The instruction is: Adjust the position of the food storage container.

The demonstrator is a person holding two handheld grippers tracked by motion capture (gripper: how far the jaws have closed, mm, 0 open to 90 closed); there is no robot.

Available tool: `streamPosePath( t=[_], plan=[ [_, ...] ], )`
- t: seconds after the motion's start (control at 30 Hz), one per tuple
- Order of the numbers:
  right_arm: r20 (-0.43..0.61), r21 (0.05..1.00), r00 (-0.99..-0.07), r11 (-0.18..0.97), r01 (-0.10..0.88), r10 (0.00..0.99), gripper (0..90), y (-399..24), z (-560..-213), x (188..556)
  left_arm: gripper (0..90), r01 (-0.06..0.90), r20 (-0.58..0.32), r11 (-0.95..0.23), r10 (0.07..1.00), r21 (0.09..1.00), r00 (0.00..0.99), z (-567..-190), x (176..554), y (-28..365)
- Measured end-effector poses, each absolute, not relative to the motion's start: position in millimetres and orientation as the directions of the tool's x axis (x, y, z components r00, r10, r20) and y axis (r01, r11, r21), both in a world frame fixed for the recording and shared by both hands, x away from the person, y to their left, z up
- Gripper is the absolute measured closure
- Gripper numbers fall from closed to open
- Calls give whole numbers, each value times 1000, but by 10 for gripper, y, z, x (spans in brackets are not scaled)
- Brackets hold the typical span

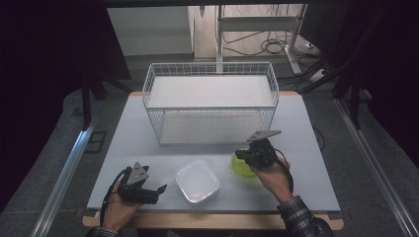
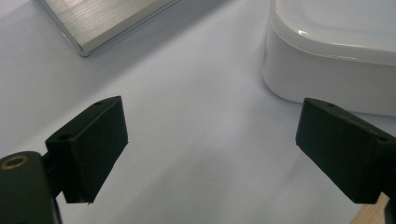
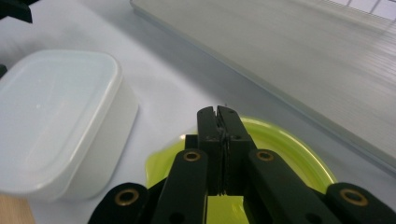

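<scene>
Yellow-green bowl sits on the table, at about five o'clock from centre, under the right gripper, whose jaws are pressed together over its rim. White lidded container lies at six o'clock. Left gripper, at seven o'clock, has its jaws apart and empty. Wire basket stands beyond, at twelve.

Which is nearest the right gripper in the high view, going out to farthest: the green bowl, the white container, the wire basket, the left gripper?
From the right gripper:
1. Green bowl, right under it; whether the shut jaws pinch its rim is unclear.
2. White container, just to its left.
3. Wire basket, behind it across the table.
4. Left gripper, at the near left edge.
</scene>
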State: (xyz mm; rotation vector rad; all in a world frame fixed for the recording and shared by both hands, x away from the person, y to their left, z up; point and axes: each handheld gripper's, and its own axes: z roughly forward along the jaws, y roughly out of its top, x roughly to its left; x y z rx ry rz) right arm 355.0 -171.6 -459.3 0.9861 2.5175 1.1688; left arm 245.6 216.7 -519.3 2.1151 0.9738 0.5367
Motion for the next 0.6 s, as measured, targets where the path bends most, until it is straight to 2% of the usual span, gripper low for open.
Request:
streamPosePath(
  t=[0.43,0.6],
  plan=[
    [90,719,-803,519,462,589,871,-1369,-4714,3570,87,465,96,-470,774,750,626,-5212,2459,2147],
    [89,697,-806,542,470,585,897,-1331,-4766,3564,89,462,107,-482,769,745,630,-5216,2457,2133]
  ],
)
